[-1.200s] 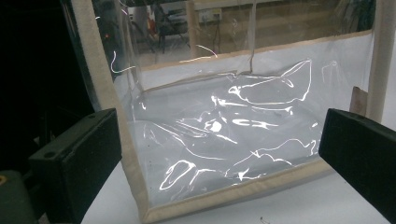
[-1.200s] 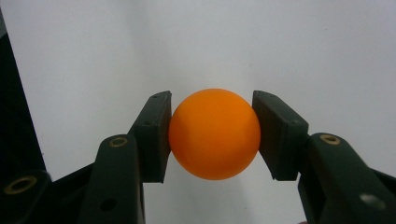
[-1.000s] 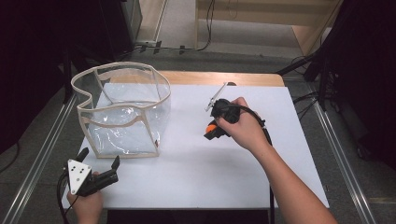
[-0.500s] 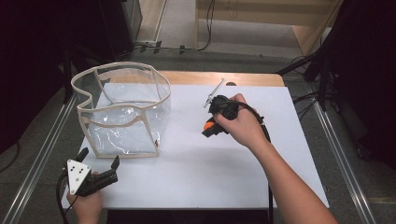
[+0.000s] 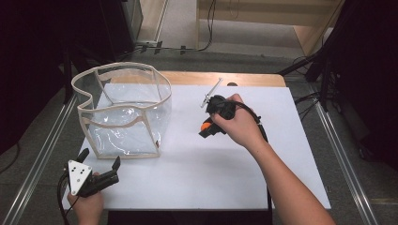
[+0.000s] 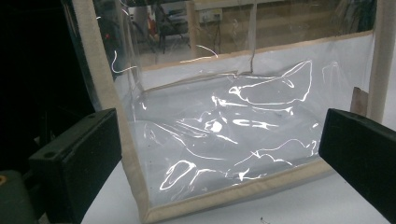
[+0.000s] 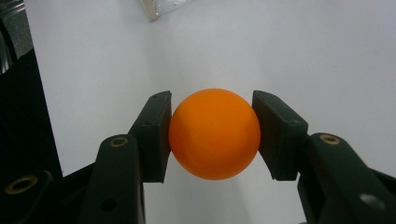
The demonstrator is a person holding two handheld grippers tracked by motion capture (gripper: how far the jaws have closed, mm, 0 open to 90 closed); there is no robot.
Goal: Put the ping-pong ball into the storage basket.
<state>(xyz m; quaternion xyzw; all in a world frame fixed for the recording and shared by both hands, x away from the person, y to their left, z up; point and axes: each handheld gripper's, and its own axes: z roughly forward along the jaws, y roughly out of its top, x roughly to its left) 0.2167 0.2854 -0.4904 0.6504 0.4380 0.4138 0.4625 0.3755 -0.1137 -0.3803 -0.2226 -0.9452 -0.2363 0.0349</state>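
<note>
An orange ball [image 7: 214, 132] sits squeezed between the two black jaws of my right gripper [image 7: 212, 135], held above the white table. In the high view the same ball [image 5: 205, 126] shows at the tip of the right gripper [image 5: 206, 129], near the table's middle. A clear plastic bag with beige trim [image 5: 123, 112] stands open at the back left. My left gripper [image 5: 99, 164] rests near the front left edge, just in front of the bag, with its jaws wide apart. Through it the bag's clear front wall [image 6: 233, 140] shows close up.
A white sheet [image 5: 211, 168] covers the table, with a wooden strip [image 5: 187, 77] along the far edge. A thin metal piece [image 5: 210, 93] sticks up behind my right hand. Metal rails [image 5: 42, 150] run along both sides of the table.
My right hand with the ball has shifted slightly left and toward the front. The left gripper and the bag have stayed put.
</note>
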